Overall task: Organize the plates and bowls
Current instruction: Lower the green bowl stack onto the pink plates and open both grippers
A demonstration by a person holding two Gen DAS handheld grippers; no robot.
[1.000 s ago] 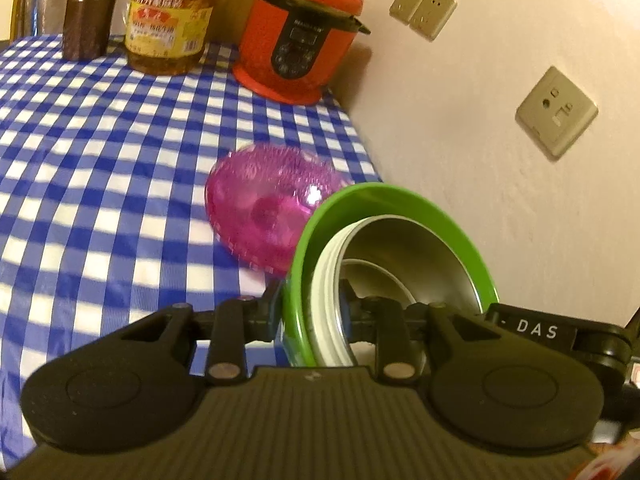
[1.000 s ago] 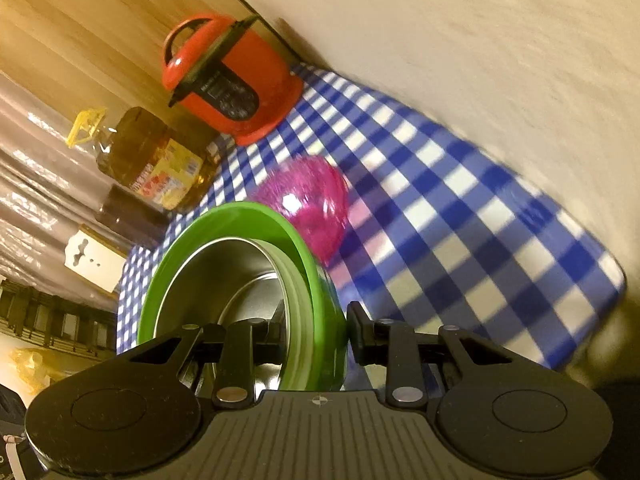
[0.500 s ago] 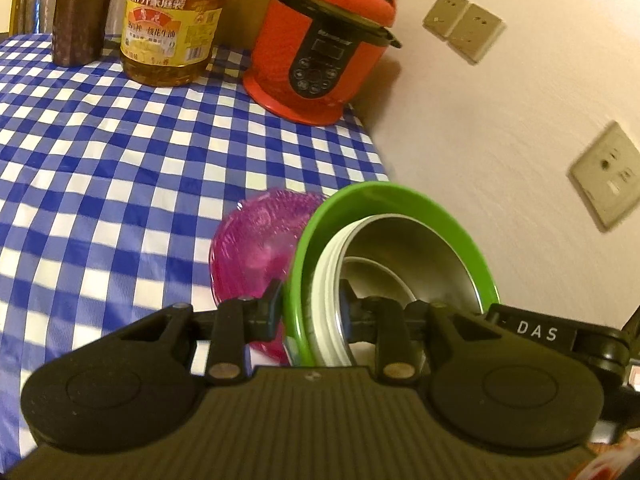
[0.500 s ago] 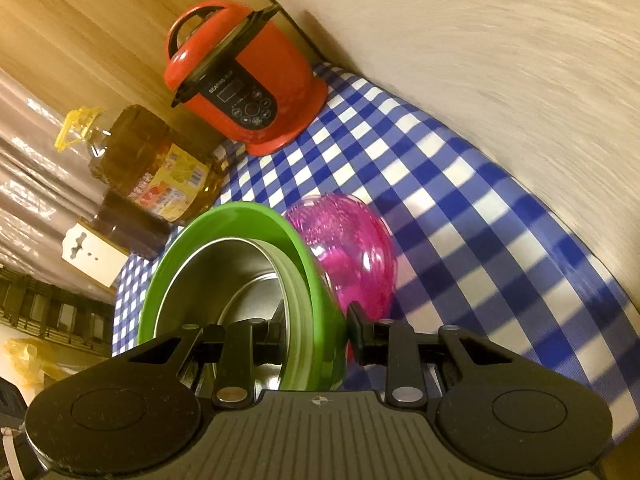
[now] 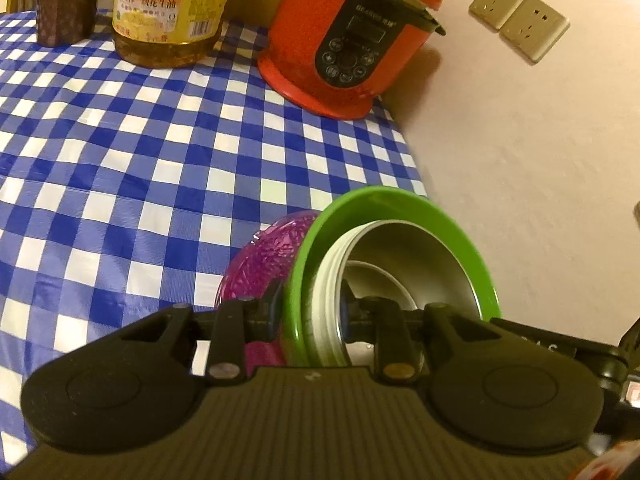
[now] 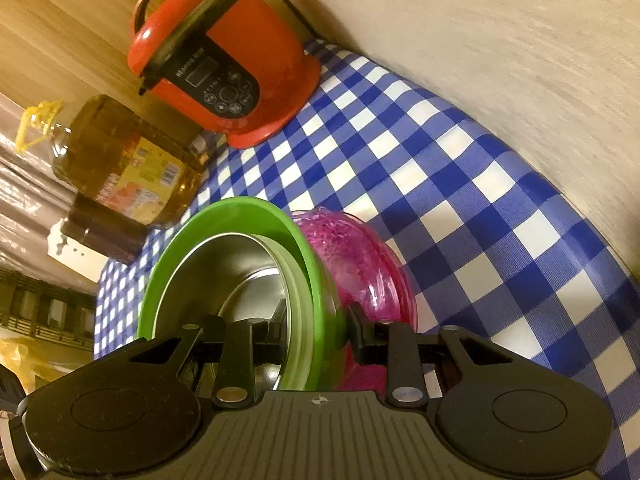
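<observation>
Here the left gripper (image 5: pixel 310 312) is clamped on one side of a stack of bowls, its fingers pinching the green bowl (image 5: pixel 476 256) and the white-rimmed steel bowl (image 5: pixel 424 264) nested inside. The right gripper (image 6: pixel 316 332) pinches the opposite rim (same stack). The stack is tilted over the pink bowl (image 6: pixel 360 264), near the wall edge of the checked tablecloth (image 5: pixel 120 160), with the red cooker (image 5: pixel 352 36) in the far corner.
</observation>
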